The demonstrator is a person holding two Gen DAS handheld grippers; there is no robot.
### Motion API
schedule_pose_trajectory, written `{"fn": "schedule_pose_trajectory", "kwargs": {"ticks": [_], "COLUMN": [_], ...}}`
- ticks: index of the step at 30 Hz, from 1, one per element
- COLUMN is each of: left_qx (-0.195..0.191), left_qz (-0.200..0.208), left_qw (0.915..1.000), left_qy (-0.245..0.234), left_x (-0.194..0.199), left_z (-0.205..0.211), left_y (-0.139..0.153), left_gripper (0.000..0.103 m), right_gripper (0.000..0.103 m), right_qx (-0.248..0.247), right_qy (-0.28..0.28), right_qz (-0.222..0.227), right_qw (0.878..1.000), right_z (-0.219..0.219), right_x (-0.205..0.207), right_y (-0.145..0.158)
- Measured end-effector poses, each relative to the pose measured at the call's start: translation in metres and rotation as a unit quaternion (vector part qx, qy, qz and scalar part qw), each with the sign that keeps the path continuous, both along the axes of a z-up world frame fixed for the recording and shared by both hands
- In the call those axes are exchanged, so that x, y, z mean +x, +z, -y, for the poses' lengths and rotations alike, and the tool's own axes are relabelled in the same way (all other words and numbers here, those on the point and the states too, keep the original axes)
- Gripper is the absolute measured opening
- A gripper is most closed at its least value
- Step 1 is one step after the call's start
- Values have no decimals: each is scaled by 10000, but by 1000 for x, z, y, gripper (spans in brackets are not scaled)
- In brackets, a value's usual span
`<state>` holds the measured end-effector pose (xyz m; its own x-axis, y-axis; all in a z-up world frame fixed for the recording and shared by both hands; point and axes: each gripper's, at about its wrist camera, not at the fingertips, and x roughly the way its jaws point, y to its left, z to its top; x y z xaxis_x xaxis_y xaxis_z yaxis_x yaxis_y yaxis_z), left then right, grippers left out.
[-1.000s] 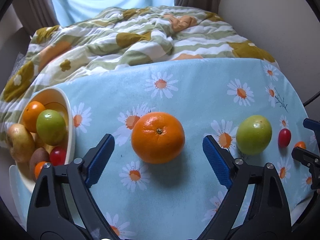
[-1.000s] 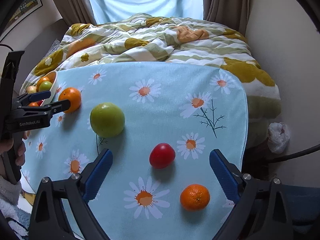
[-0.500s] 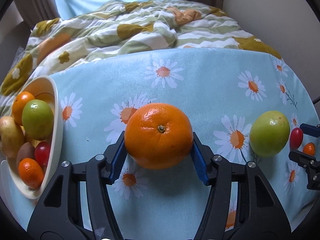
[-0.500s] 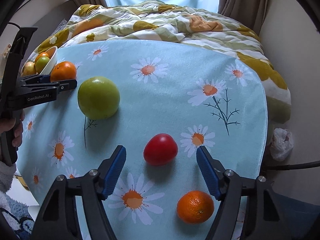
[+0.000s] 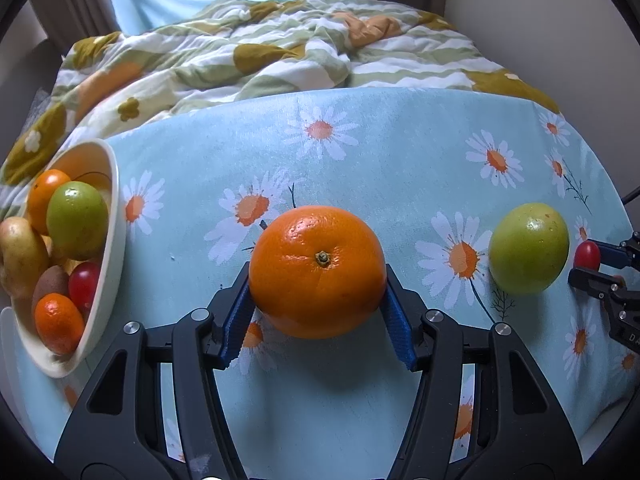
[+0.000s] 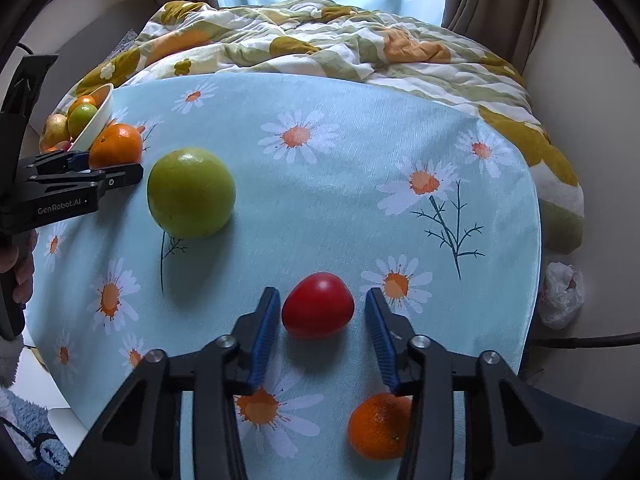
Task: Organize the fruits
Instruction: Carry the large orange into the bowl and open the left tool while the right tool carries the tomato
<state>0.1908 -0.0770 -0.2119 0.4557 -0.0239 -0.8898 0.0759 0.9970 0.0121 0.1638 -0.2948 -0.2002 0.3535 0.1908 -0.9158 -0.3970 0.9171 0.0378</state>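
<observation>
My left gripper (image 5: 318, 300) is shut on a large orange (image 5: 318, 270), its blue pads against both sides; the same orange (image 6: 116, 146) shows in the right wrist view. A white bowl (image 5: 114, 240) at the left holds several fruits. My right gripper (image 6: 318, 320) is partly closed around a red tomato (image 6: 318, 310), with small gaps on both sides, so it is still open. A green apple (image 6: 191, 193) sits on the cloth between the grippers and also shows in the left wrist view (image 5: 528, 248). A small mandarin (image 6: 378, 426) lies under the right finger.
The table wears a light blue daisy tablecloth (image 6: 340, 184). A rumpled quilt on a bed (image 5: 280, 44) lies beyond the far edge. A wall is at the right. A white plastic bag (image 6: 562, 294) lies on the floor off the right edge.
My left gripper closed on the large orange. My right gripper moved forward and narrowed around the red tomato.
</observation>
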Motion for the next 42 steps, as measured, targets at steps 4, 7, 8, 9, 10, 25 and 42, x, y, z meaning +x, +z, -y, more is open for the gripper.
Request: {"fn": "schedule_pose_trajectory", "kwargs": {"ticks": [4, 7, 8, 9, 10, 25, 42], "left_qx": [-28, -92, -108, -127, -153, -438, -505], "left_qz": [3, 30, 37, 47, 65, 396, 598], "left_qw": [10000, 9999, 9999, 9999, 9998, 9978, 9964], "left_qy": [-40, -68, -77, -78, -76, 311, 325], "left_x": [-8, -17, -19, -22, -25, -64, -74], "left_z": [3, 4, 5, 6, 6, -12, -121], "left_y": [2, 7, 9, 12, 15, 78, 114], "left_gripper": [65, 65, 65, 65, 65, 65, 65], "right_gripper": [32, 31, 31, 31, 31, 31, 31], "right_qx": [17, 45, 56, 64, 67, 321, 483], "right_qy": [25, 41, 46, 57, 67, 387, 451], "right_qz": [45, 100, 124, 142, 162, 545, 716], "right_qw": [10000, 9999, 9999, 9999, 9998, 9972, 9952], "right_z": [-1, -3, -4, -5, -6, -39, -143], "right_x": [-2, -3, -4, -4, -5, -10, -17], "right_y": [3, 8, 10, 12, 14, 63, 101]}}
